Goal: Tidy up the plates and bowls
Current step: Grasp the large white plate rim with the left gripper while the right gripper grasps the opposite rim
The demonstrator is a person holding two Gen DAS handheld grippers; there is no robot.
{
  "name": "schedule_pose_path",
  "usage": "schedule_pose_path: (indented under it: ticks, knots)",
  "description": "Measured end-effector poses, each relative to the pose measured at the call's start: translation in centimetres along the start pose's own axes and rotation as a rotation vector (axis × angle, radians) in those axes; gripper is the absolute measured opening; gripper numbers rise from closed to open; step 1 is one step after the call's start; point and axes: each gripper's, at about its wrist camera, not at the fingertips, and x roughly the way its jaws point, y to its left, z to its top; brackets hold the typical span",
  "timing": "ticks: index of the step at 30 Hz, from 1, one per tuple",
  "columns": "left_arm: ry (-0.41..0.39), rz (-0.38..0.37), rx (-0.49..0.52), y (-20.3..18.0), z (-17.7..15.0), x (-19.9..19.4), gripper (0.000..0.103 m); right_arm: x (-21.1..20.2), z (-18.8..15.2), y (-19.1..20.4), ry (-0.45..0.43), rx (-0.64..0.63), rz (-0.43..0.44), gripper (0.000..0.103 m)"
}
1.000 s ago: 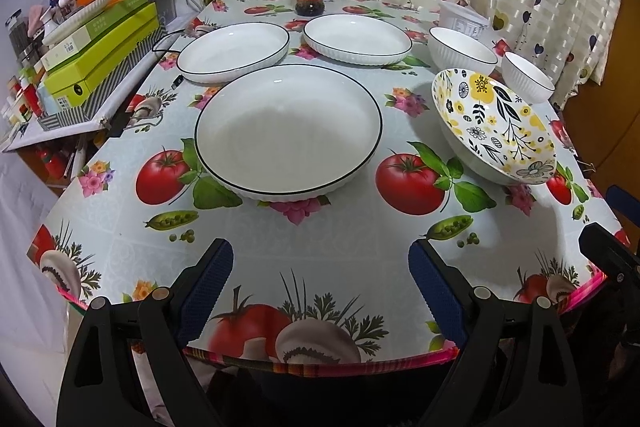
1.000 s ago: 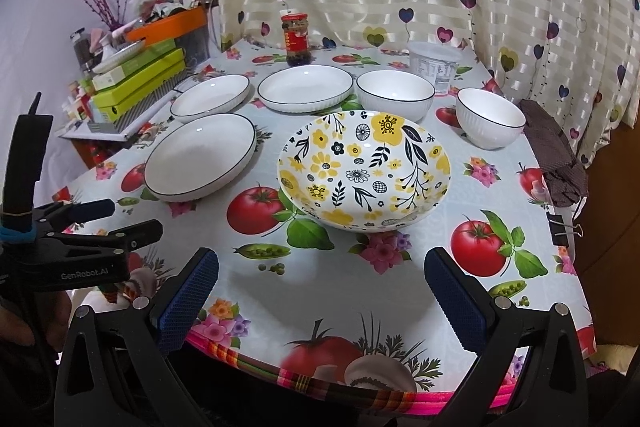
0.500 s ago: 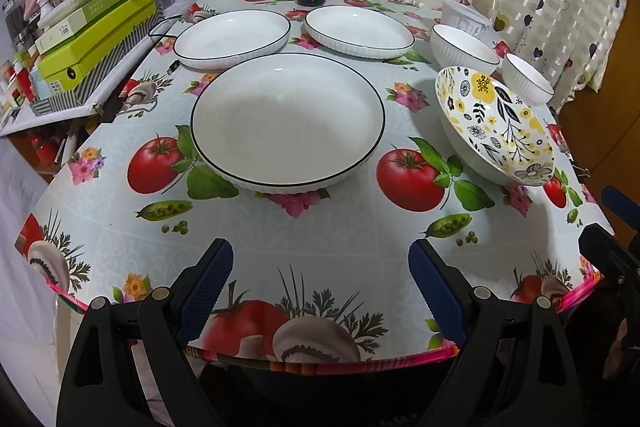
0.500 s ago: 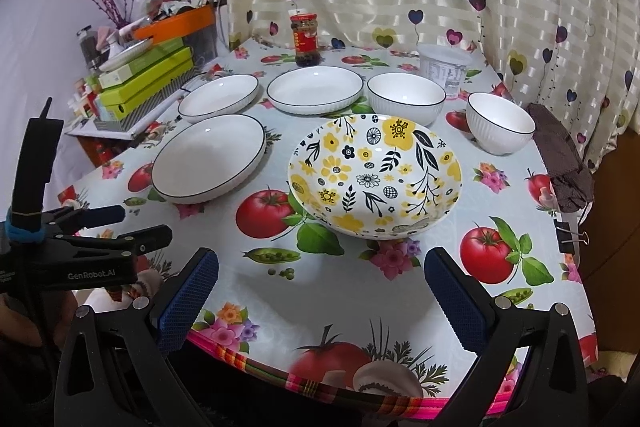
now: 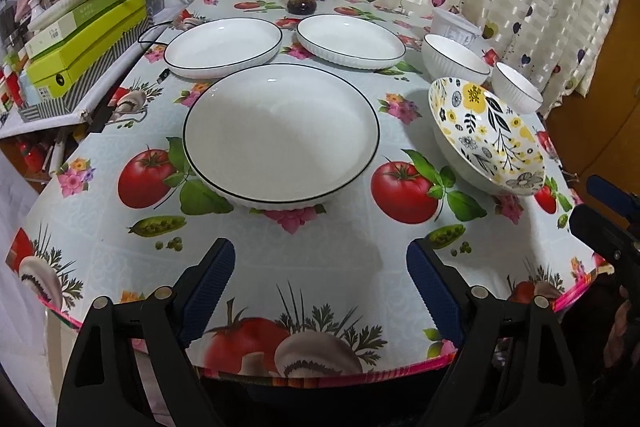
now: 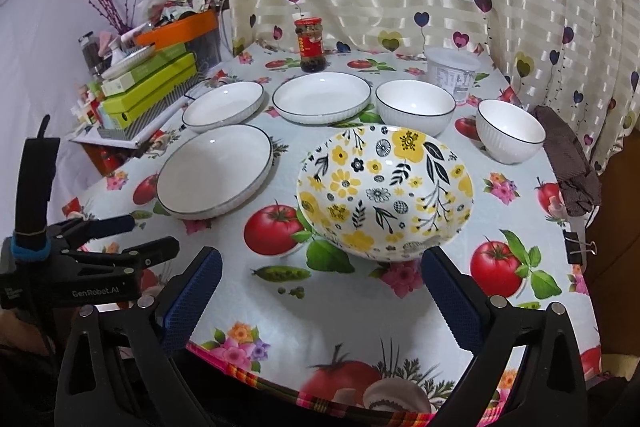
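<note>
Left wrist view: the left gripper (image 5: pixel 320 275) hangs over the bench's (image 5: pixel 100 259) near edge, fingers spread and empty, facing the large white plate (image 5: pixel 280 135). Right gripper (image 6: pixel 318 285), fingers likewise spread, faces the flowered bowl (image 6: pixel 384 195); two plates (image 6: pixel 322 97) and two white bowls (image 6: pixel 416 107) sit toward the far edge.

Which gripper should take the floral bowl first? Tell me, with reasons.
Right. The right gripper is open, and the floral bowl sits just ahead between its fingers. The left gripper, also open, faces the large white plate, with the bowl well off to its right.
</note>
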Motion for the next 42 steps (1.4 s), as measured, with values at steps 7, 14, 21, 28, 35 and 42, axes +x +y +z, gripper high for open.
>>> schedule_pose_path:
  ticks: [7,14,21,28,35,42]
  knots:
    - [-0.050,-0.006,-0.053,2.4,2.4,-0.5,0.087,1.3,4.2,0.9,-0.007,-0.015,0.095,0.096]
    - [-0.074,-0.019,-0.149,7.2,6.1,0.2,0.068,4.9,9.3,3.4,0.007,-0.064,0.210,0.086]
    - [-0.087,0.042,-0.175,11.3,10.1,2.5,0.068,10.8,15.1,5.4,0.077,-0.085,0.305,0.085]
    - [-0.079,0.064,-0.201,14.6,13.9,5.4,0.068,17.6,19.2,6.3,0.184,-0.054,0.360,0.060]
    - [-0.045,0.077,-0.235,18.0,16.9,9.0,0.068,24.2,21.7,7.3,0.278,-0.001,0.406,0.058]
    - [0.001,0.083,-0.255,20.9,18.6,12.1,0.068,29.8,24.6,7.9,0.318,-0.017,0.379,0.053]
